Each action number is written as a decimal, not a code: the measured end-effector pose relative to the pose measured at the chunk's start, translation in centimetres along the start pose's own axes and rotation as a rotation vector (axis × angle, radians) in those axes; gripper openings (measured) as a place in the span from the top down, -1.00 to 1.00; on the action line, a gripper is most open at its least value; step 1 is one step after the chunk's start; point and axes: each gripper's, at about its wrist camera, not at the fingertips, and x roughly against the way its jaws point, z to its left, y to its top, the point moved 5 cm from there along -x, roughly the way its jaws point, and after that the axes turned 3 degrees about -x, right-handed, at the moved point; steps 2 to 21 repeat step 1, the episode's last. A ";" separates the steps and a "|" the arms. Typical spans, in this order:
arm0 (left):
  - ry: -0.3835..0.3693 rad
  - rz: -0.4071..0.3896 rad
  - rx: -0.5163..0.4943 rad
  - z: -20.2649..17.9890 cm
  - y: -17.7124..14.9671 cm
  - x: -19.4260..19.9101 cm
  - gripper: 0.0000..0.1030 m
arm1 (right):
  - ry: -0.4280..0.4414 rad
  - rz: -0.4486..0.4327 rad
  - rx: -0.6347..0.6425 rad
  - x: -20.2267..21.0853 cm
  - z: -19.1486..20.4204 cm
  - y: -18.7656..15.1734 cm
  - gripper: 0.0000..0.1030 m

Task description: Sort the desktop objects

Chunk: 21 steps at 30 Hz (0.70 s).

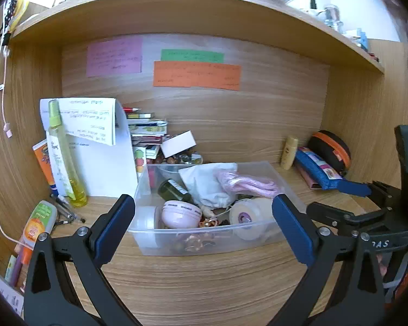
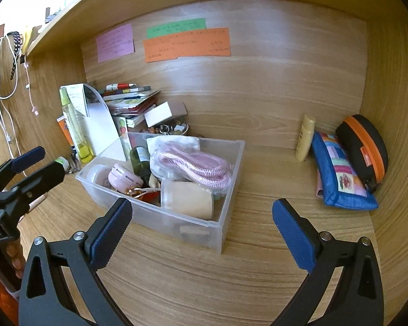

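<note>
The wooden tabletop (image 2: 258, 244) carries a clear plastic rectangular bin (image 2: 225, 190), the landmark here. Inside the bin lie a pink coiled cord (image 2: 195, 167), a beige cylindrical roll (image 2: 187, 199), a dark green glass bottle (image 2: 140, 160) and a round pink plastic case (image 2: 122, 179). To the right of the bin, well apart, a blue fabric pouch (image 2: 337, 174) leans against a black oval case with orange zipper (image 2: 363, 149). To the left of the bin stands a tall yellow spray bottle (image 1: 64, 157). In front of the bin, the left gripper (image 1: 204, 222) is wide open and holds nothing. The right gripper (image 2: 201, 228) is also wide open and empty, in front of the right corner of the bin.
</note>
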 end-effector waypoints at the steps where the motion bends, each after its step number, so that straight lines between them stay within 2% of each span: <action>1: 0.003 0.004 -0.002 0.0 -0.1 -0.1 -0.98 | -0.002 0.001 -0.003 0.0 0.0 -0.1 -0.99; 21: 0.003 0.004 -0.002 0.0 -0.1 -0.1 -0.98 | -0.002 0.001 -0.003 0.0 0.0 -0.1 -0.99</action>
